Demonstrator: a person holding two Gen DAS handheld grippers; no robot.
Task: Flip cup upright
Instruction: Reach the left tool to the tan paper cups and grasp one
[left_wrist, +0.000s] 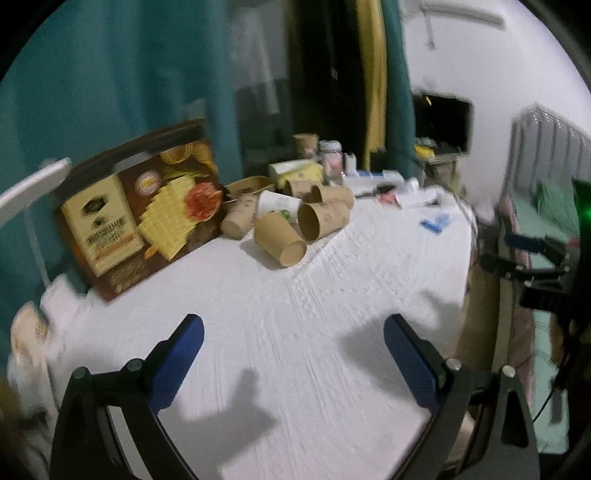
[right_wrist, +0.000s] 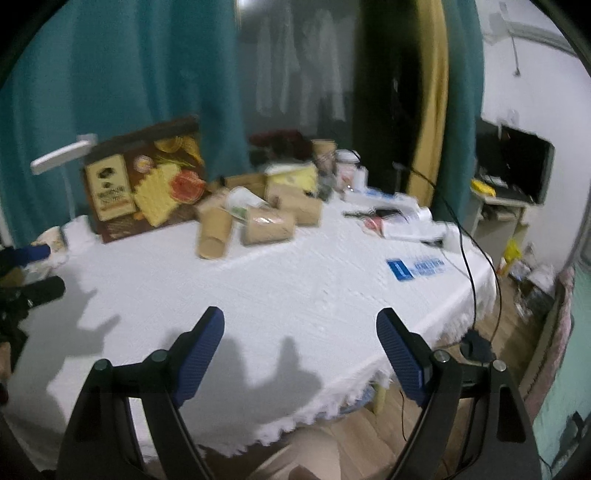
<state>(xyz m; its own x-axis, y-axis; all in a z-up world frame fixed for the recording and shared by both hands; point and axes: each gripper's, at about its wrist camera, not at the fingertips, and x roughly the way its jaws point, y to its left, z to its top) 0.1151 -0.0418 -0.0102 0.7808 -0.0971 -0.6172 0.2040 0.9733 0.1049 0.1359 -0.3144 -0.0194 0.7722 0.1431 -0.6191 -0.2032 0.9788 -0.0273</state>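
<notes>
Both grippers are held above the near part of a table covered with a white textured cloth (left_wrist: 332, 295), and neither holds anything.

Left gripper (left_wrist: 293, 334): the two blue-padded fingers (left_wrist: 177, 363) are spread wide apart, with only bare cloth and their shadows between them. Right gripper (right_wrist: 300, 328): its blue-padded fingers (right_wrist: 199, 354) are likewise spread wide, positioned over the near edge of the table, where the cloth's fringed border hangs down.

The task items form a cluster of brown paper cups lying on their sides toward the far side of the table. In the left wrist view, the nearest brown paper cup (left_wrist: 280, 240) lies with one end facing the camera, well apart from the fingers and ahead of them, slightly left of the centre line between the tips. A second tipped brown cup (left_wrist: 323, 219) lies just beside it on the right, touching or almost touching; blur prevents a firmer reading. A white paper cup (left_wrist: 277, 205) lies behind these two. In the right wrist view, the cluster is blurred; the nearest cup (right_wrist: 213, 230) lies well ahead of the fingers and left of centre.

A brown printed cardboard box (left_wrist: 136, 210) stands tilted at the left of the cluster, against a teal curtain (left_wrist: 110, 74). A blue-and-white packet (right_wrist: 417, 267) lies flat on the cloth toward the right edge.
</notes>
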